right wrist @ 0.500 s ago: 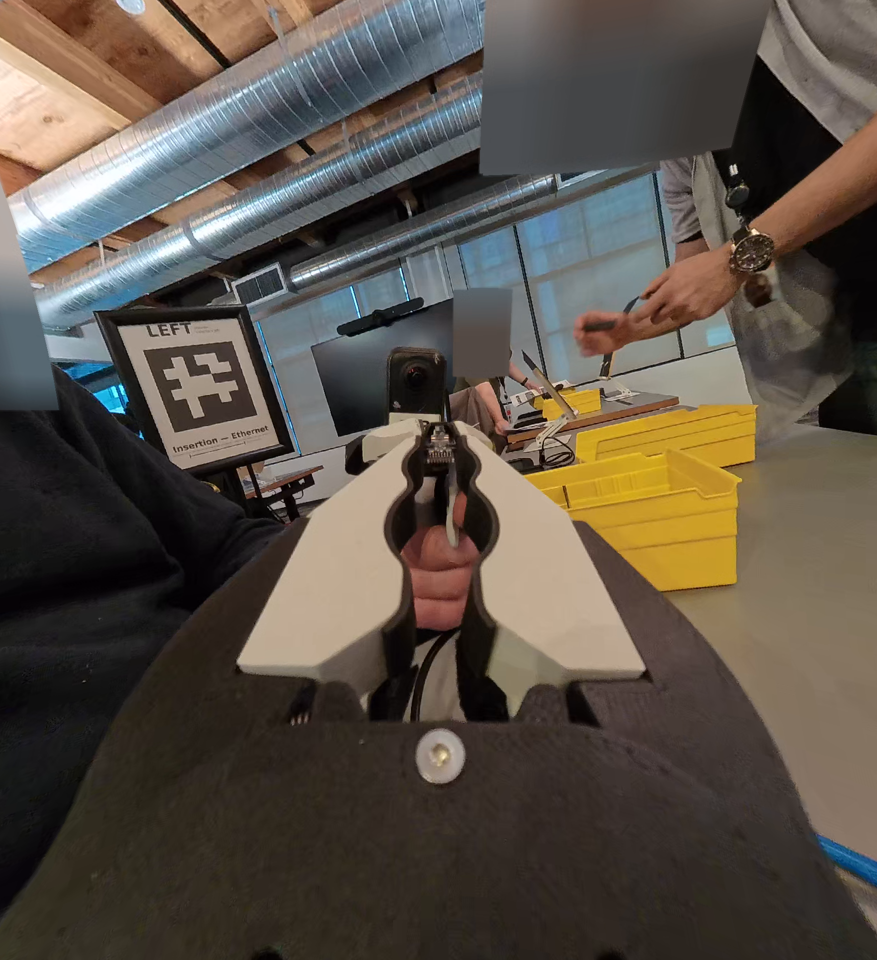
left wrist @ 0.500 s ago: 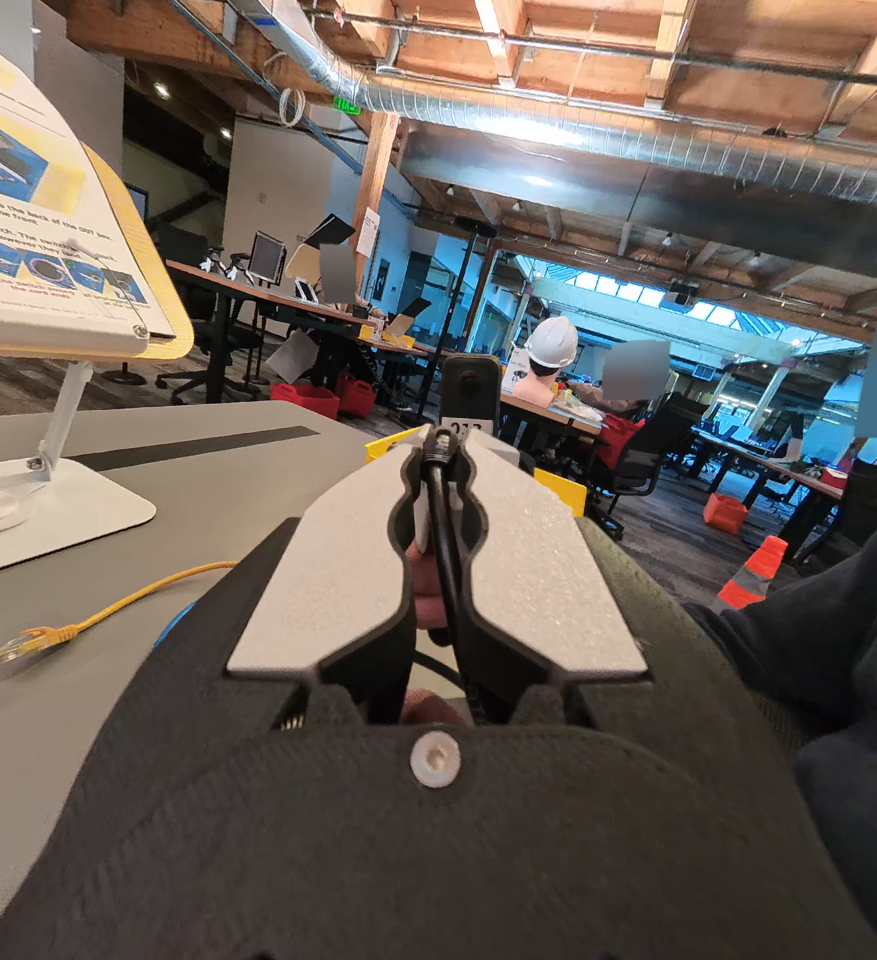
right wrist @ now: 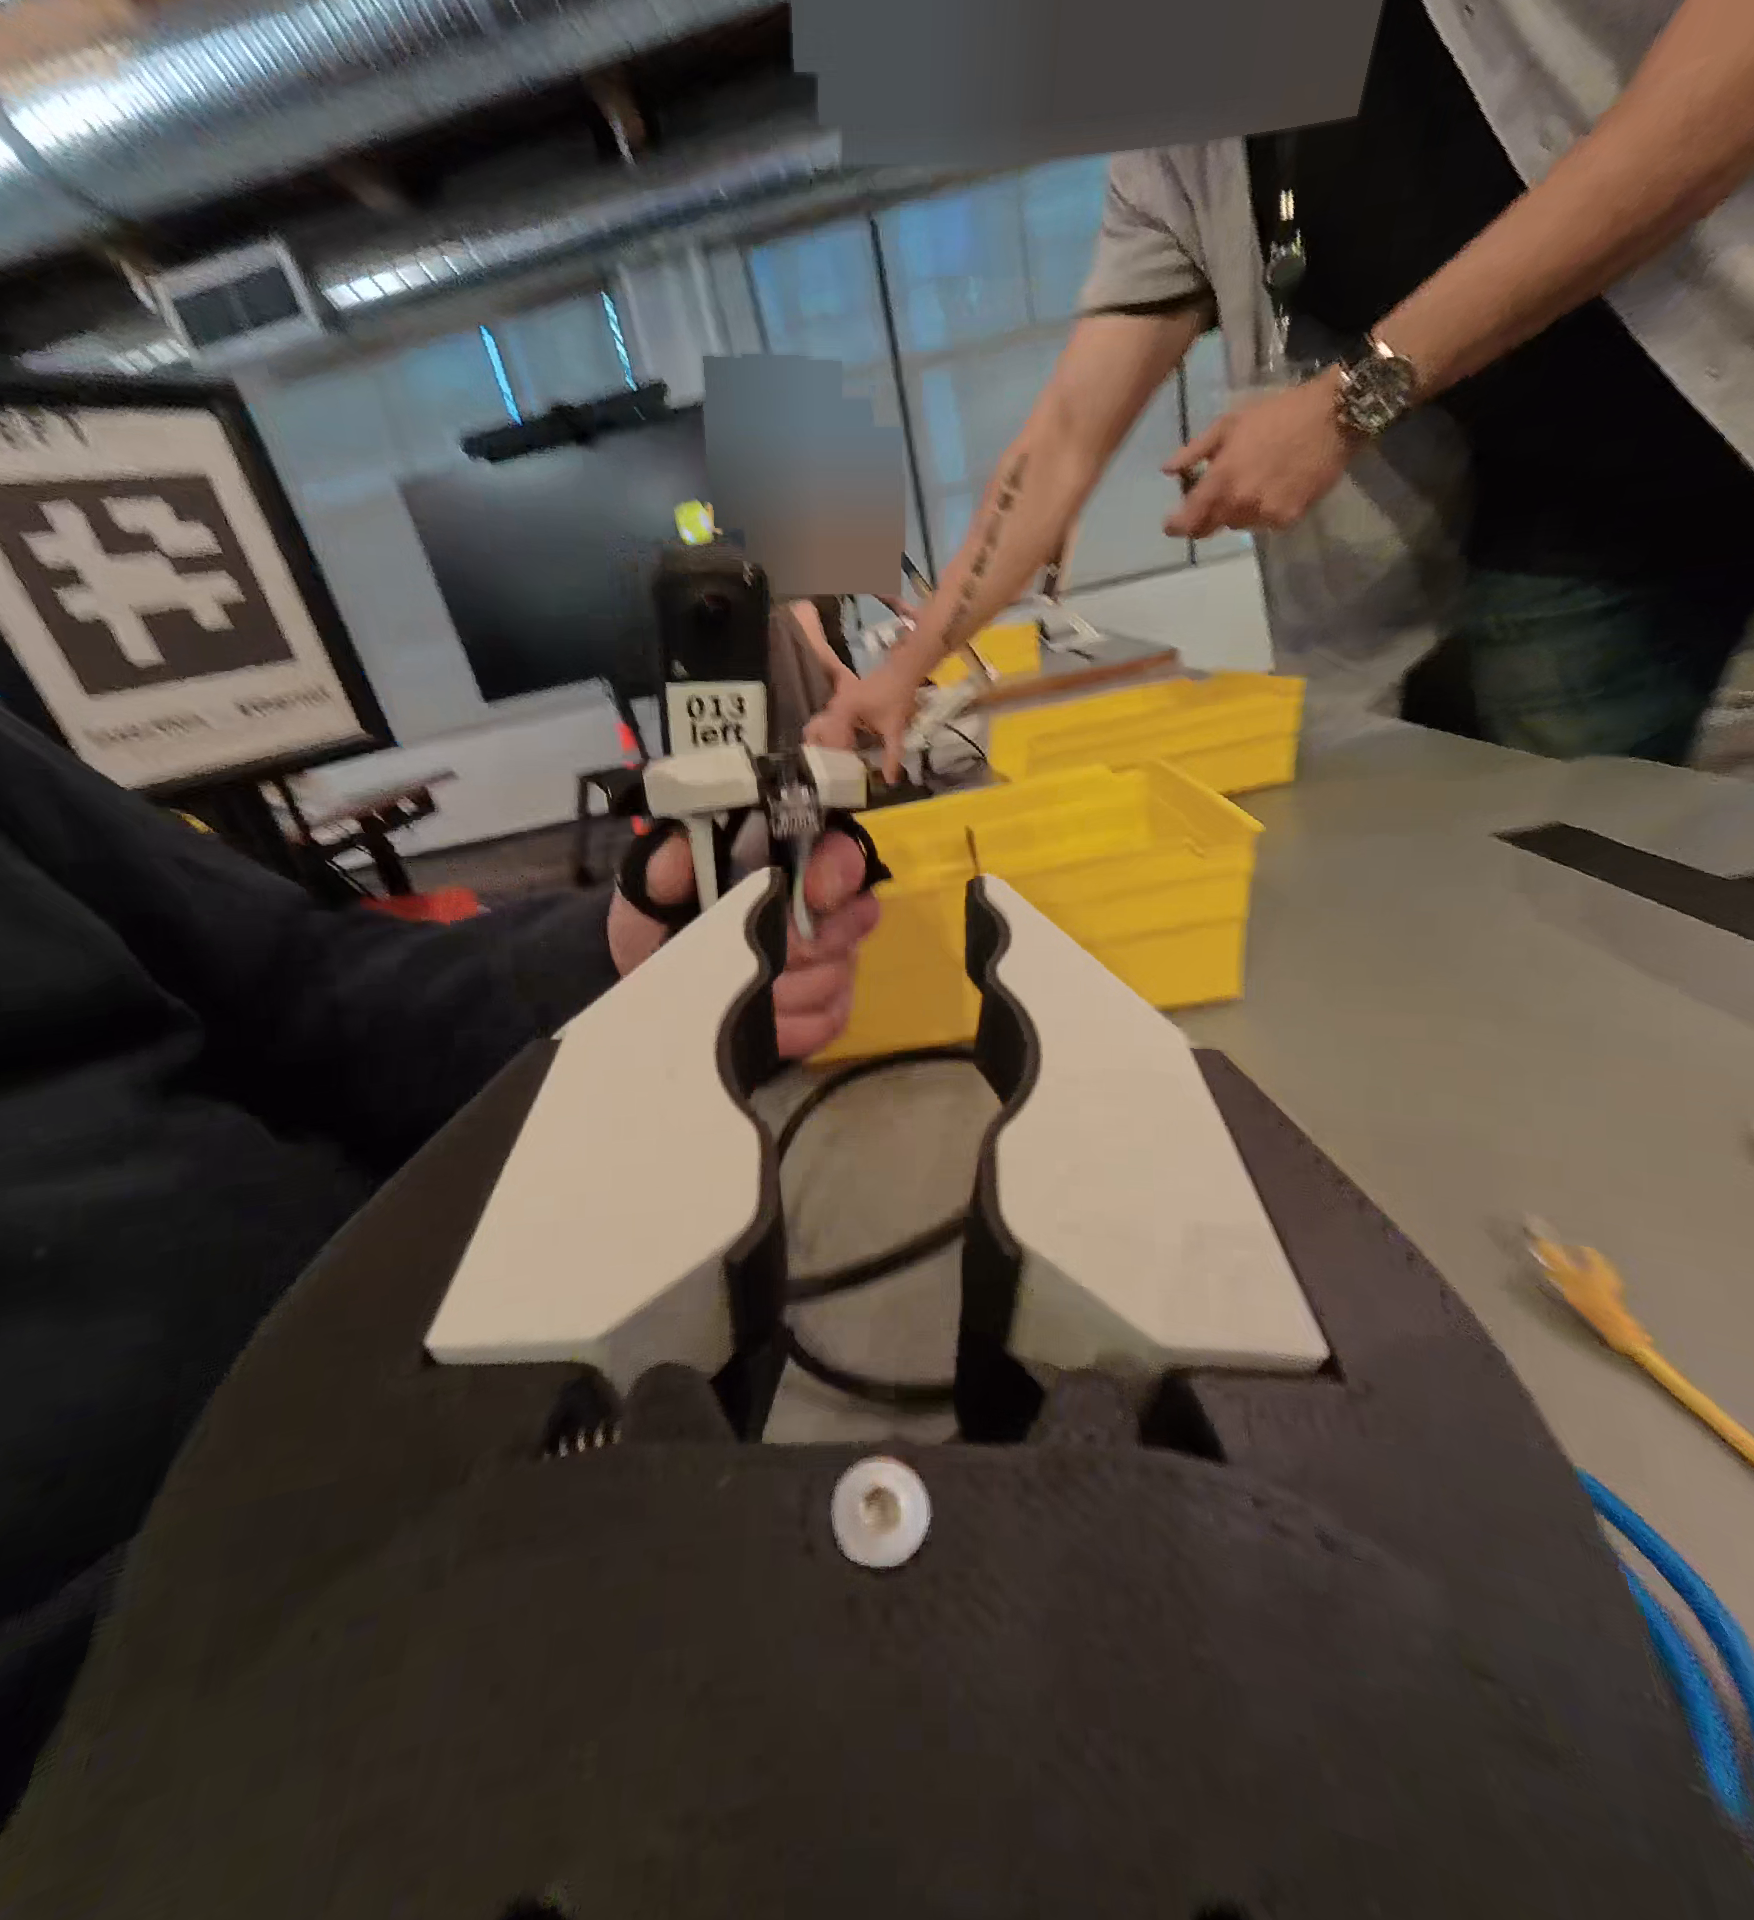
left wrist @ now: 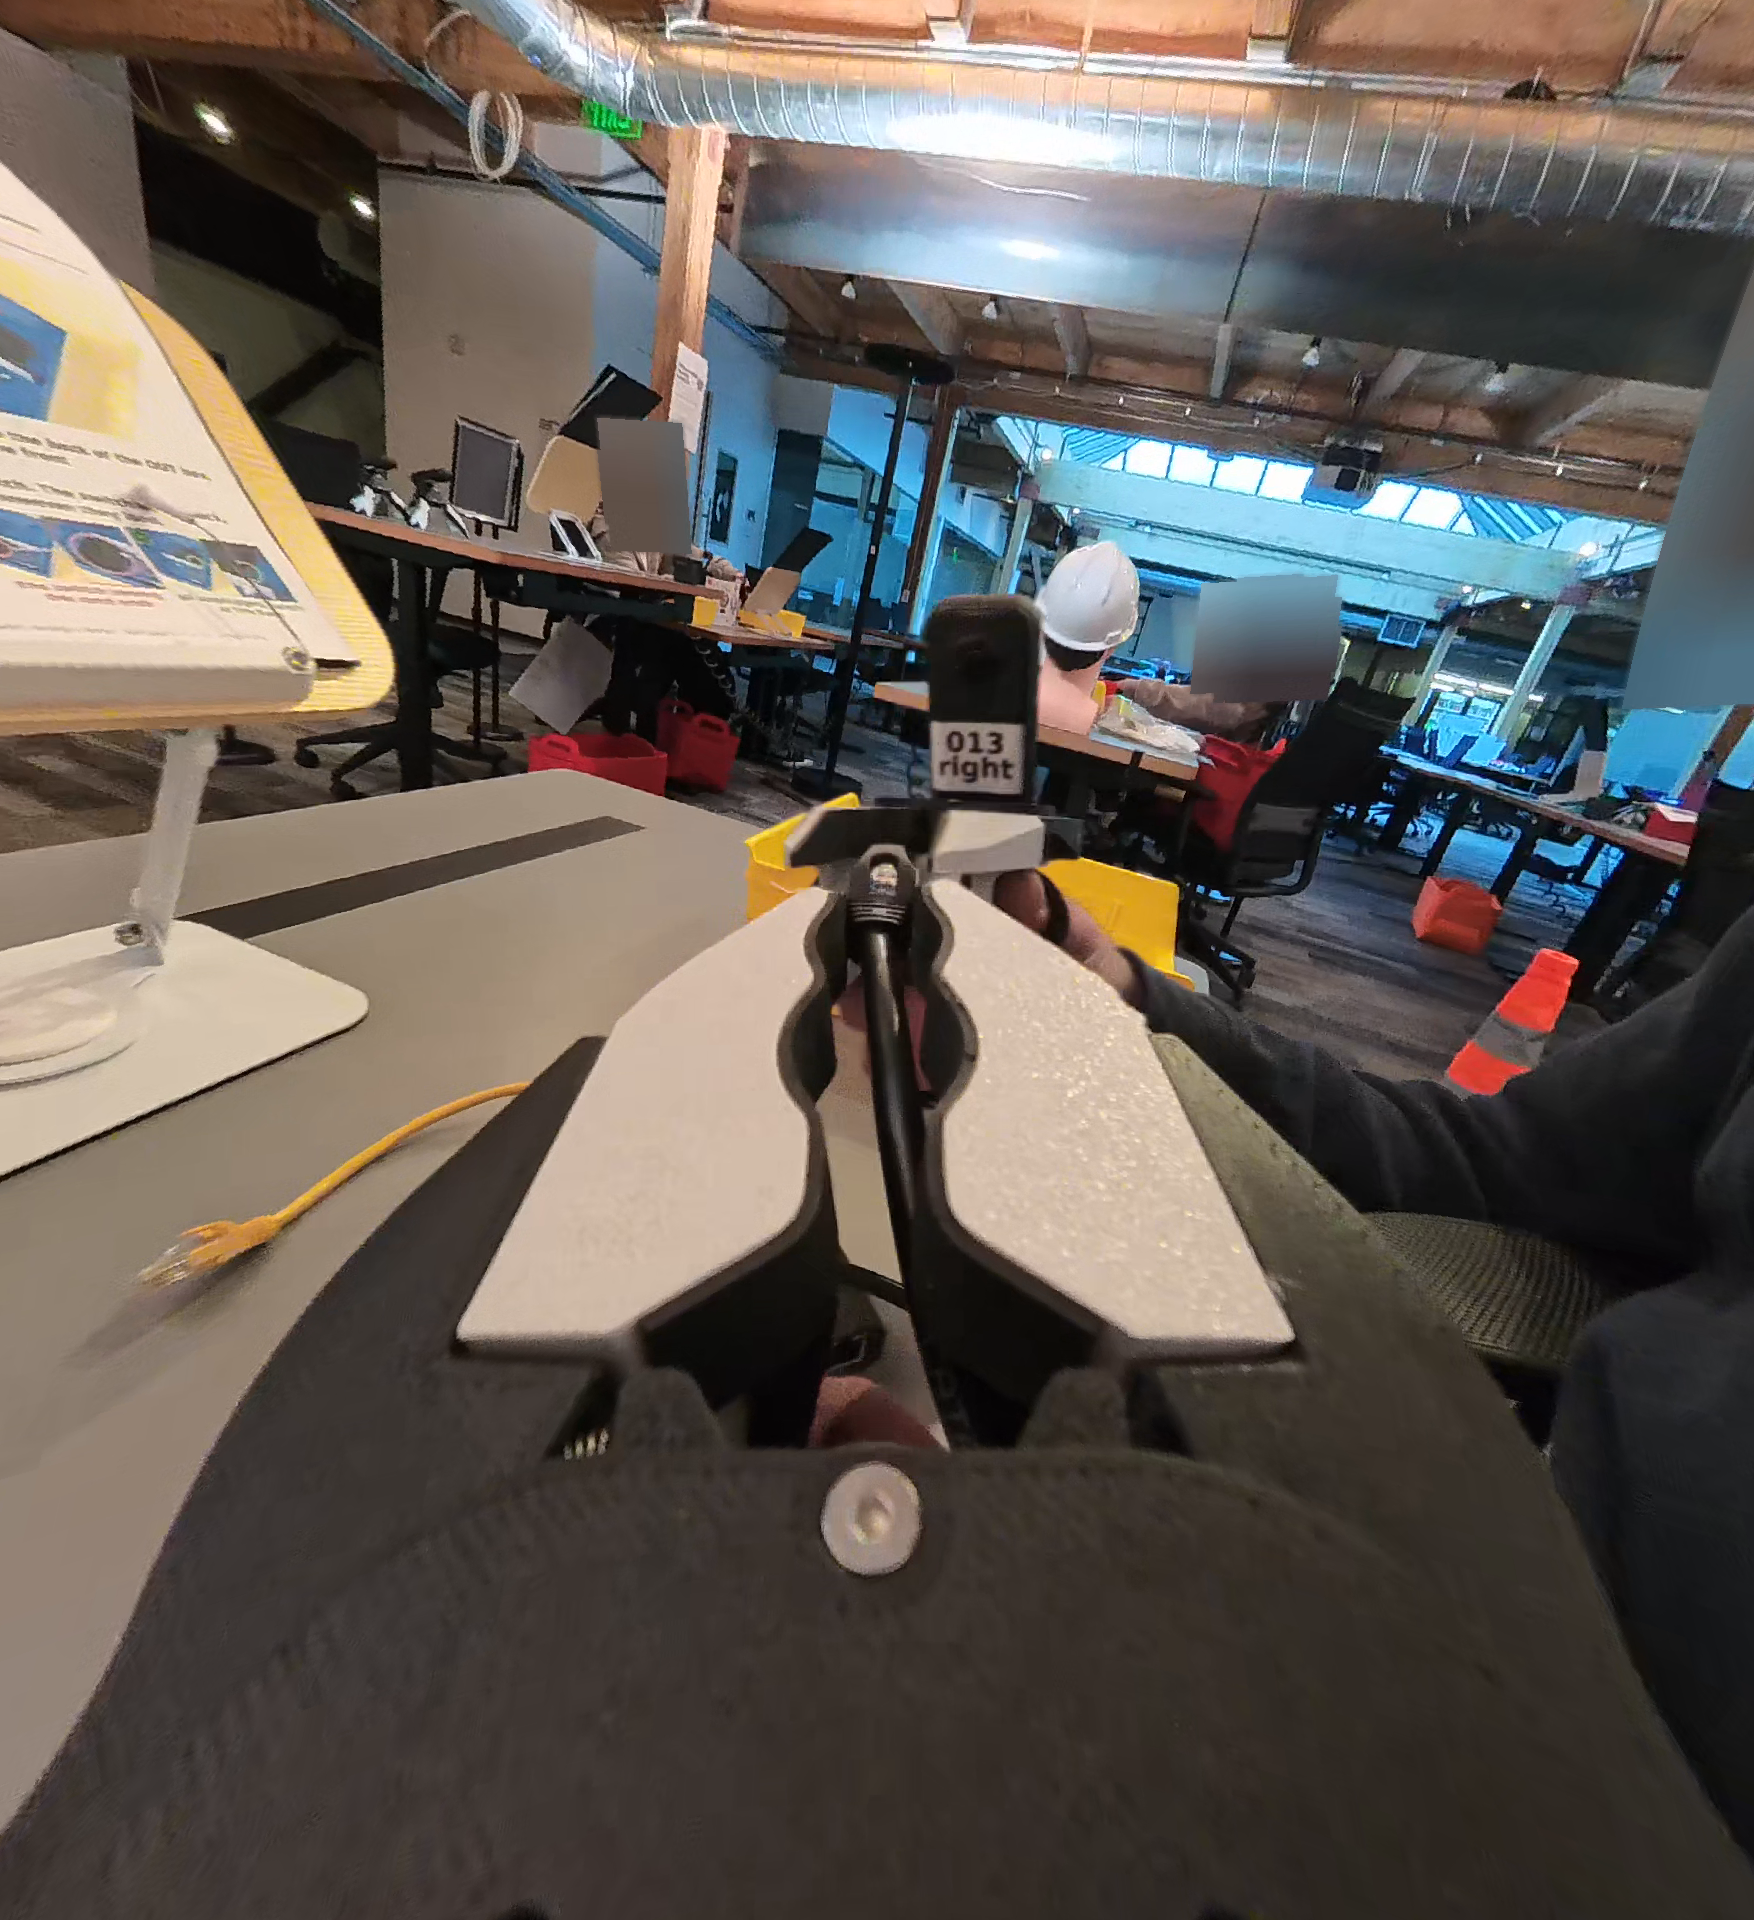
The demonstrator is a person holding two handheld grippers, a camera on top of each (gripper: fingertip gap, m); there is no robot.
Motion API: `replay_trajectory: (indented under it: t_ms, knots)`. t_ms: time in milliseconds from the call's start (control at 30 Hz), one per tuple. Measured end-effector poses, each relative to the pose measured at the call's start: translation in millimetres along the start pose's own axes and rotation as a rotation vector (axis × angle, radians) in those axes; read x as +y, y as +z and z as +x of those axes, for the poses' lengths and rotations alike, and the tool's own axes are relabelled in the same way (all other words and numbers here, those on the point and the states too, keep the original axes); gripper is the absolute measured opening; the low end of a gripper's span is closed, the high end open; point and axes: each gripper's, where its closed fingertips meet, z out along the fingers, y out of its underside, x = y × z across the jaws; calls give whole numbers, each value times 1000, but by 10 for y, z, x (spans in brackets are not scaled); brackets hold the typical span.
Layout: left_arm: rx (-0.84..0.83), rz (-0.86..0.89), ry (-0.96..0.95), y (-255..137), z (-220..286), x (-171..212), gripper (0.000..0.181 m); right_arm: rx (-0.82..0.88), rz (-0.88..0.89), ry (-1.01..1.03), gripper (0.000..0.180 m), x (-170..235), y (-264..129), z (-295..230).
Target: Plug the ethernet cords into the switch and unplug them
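The grey tabletop (right wrist: pixel 1424 935) carries a yellow bin (right wrist: pixel 1091 894) and a loose yellow cord (right wrist: pixel 1631 1340). The left hand-held gripper (left wrist: pixel 878 914) pinches the black cord (left wrist: pixel 894 1091), its length running straight along the fingers, plug forward. Facing it, the right hand-held gripper (right wrist: pixel 873 894) gapes empty. No switch shows.

Open-plan workshop office, exposed ducting (left wrist: pixel 1060 94), timber beams, desk rows (left wrist: pixel 540 561), yellow bins (right wrist: pixel 1081 883)
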Motion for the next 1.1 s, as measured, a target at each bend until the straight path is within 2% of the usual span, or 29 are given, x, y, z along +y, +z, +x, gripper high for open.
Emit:
replay_trajectory:
  t_ms: [67,200,400,567,633,700,800,933,1033,1100]
  knots:
    - [-19,6,17,-81,-58,-38,12,85,-91,-47,39,102,-90,86]
    - [-28,-35,57,-162,-59,-14,12,319,-501,-307,54,710,-329,410]
    - [-44,-44,63,-238,-80,36,11,262,-890,-249,68,1511,-571,515]
    - [-38,-47,57,-253,-77,82,11,251,-952,-150,76,1638,-508,459]
    - [-39,-44,53,-255,-84,96,12,282,-934,-65,66,1690,-318,454]
    - [-37,-43,53,-258,-82,105,12,220,-971,-111,78,1799,-195,353]
    - [-33,-40,54,-284,-58,102,11,155,-950,-166,80,1616,-183,257]
    - [-13,-42,54,-288,-29,135,12,123,-1246,-317,77,1531,-606,342]
    - [6,-29,41,-251,-18,150,12,-14,-1398,-248,77,1666,-760,363]
    - [19,-26,42,-235,14,157,12,-69,-1443,-237,70,1766,-793,401]
